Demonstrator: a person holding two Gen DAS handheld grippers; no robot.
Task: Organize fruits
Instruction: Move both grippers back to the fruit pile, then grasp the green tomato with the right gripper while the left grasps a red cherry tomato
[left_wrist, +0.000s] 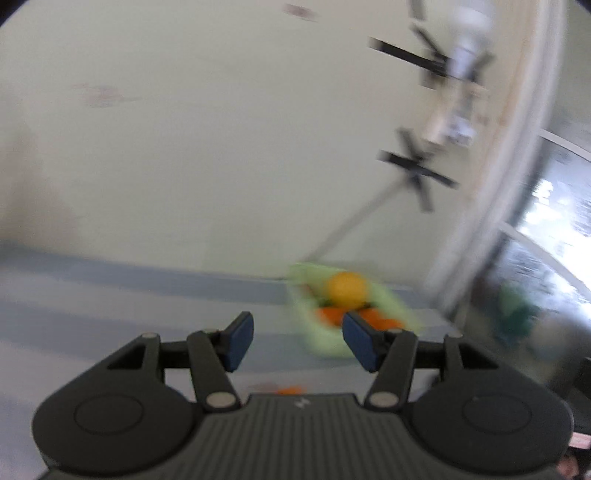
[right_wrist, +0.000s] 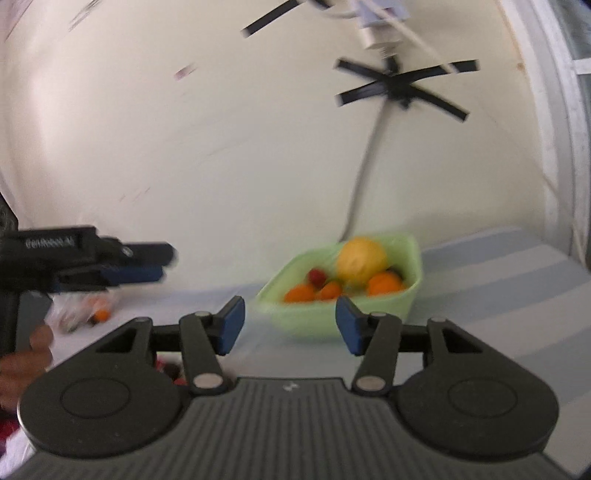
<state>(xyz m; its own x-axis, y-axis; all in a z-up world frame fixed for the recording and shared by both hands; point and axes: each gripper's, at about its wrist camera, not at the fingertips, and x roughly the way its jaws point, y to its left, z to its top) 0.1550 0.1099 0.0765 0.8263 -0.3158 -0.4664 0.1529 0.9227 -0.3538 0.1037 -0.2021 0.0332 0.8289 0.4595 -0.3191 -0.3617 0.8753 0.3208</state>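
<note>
Two tools, left (left_wrist: 297, 341) and right (right_wrist: 290, 325), parted, empty; round fruits (right_wrist: 360, 266) in glossy green bowl (right_wrist: 314, 317).

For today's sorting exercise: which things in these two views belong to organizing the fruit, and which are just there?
Part of the job:
green bowl
yellow fruit
oranges
red fruit
loose fruit on the cloth
left gripper and right gripper, both empty

Just there:
taped cable on the wall
striped cloth
</note>
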